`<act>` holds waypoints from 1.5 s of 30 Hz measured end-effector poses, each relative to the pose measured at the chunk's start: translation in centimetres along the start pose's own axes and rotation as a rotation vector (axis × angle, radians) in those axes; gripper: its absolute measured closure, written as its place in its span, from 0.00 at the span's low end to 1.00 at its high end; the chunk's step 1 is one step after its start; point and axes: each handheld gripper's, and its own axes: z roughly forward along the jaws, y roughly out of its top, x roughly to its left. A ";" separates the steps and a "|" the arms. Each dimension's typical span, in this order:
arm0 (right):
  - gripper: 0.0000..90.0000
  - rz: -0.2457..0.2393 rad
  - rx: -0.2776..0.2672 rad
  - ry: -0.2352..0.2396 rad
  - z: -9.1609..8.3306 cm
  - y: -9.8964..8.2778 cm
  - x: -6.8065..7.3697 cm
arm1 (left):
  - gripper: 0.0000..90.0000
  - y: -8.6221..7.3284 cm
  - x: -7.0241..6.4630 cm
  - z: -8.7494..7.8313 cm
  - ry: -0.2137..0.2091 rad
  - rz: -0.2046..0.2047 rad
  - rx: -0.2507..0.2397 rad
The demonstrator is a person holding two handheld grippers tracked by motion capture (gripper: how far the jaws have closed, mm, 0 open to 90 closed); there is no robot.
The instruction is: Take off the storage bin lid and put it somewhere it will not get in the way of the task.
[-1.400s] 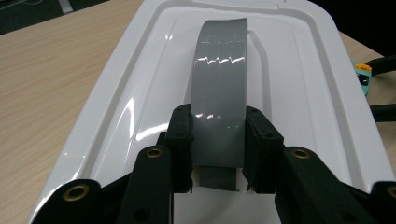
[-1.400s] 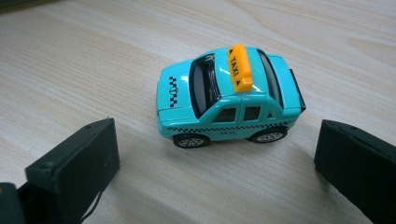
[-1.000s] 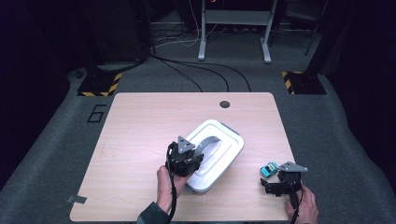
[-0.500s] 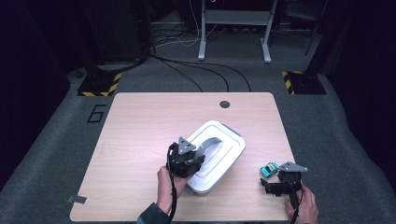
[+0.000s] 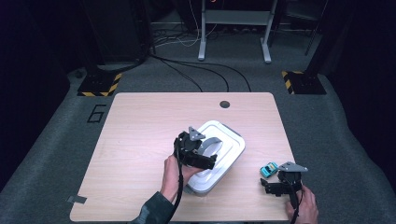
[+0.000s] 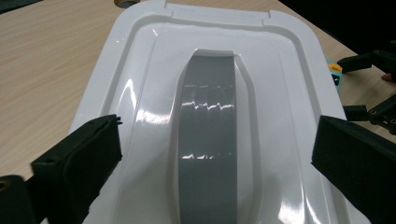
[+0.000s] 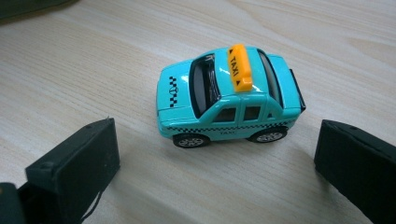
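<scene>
My light wooden table (image 5: 140, 140) at frame centre, white lidded box (image 5: 229, 140) mid-table, turquoise toy taxi (image 5: 268, 169) lower right

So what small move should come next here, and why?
Probably the right gripper should ease forward and close on the toy taxi. Its jaws stand open with the taxi just ahead, untouched on the table. The left gripper has just been opening, with nothing pinched, above the white lid.
</scene>
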 end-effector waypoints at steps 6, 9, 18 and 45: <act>0.00 -0.001 0.002 -0.001 0.0 0.0 0.0 | 0.00 0.6 0.1 0.5 -0.031 0.016 0.020; 0.00 -0.001 0.001 -0.001 0.0 0.0 0.0 | 0.00 0.7 0.2 0.7 -0.023 0.022 0.034; 0.00 0.000 0.001 -0.001 0.0 0.0 0.0 | 0.47 1.4 0.6 0.8 -0.036 0.032 -0.004; 0.00 -0.002 0.001 -0.001 0.0 0.0 0.0 | 0.74 2.1 0.7 -0.9 -0.027 0.081 -0.043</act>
